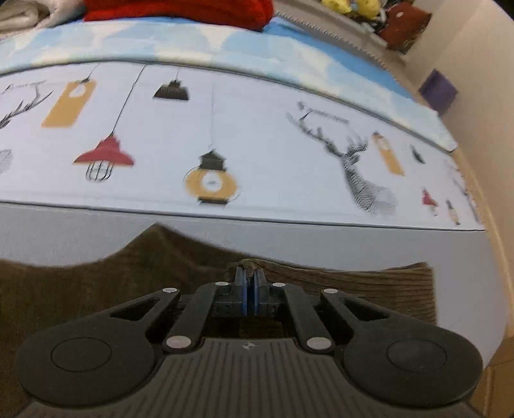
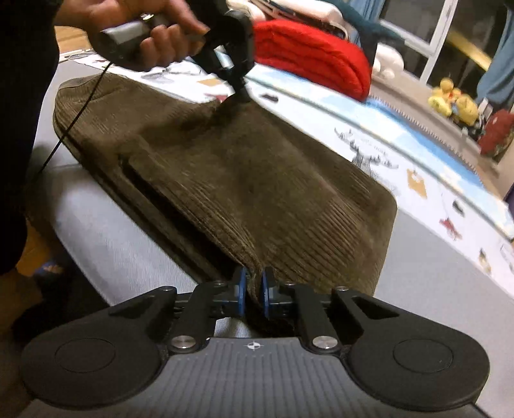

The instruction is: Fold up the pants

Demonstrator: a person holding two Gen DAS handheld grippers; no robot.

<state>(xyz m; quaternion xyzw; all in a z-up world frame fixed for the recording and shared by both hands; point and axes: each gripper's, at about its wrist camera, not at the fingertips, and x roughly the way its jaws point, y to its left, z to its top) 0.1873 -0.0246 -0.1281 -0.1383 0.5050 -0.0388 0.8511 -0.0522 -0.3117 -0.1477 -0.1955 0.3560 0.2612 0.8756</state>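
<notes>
Pants point(image 1: 96, 289), brown corduroy, spread on grey bed cover point(image 1: 80, 231) in left wrist view, below the printed sheet point(image 1: 257, 141) with lamps and deer. Left gripper point(image 1: 250, 276) over far edge of pants; blue pads pressed together on a small raised pinch of corduroy at that edge. Beyond pants: printed sheet, then blue-and-white blanket point(image 1: 192, 41), then red knit bundle point(image 1: 180, 11) at far side. Frame slightly motion-blurred. Right wrist view: pants point(image 2: 241, 167) lying folded in layers on grey bed cover point(image 2: 106, 234), ribbed cloth running away from camera. Right gripper point(image 2: 253, 286) at near edge of pants; pads clamped on a thick fold of corduroy, narrow gap filled by cloth. Left gripper point(image 2: 241, 93) seen at far edge of pants, held by a hand point(image 2: 151, 35), tips down on the cloth, cloth drawn up into a peak there. Red knit bundle point(image 2: 314, 54) beyond pants; yellow plush toys point(image 2: 453, 103) farther off to right.
</notes>
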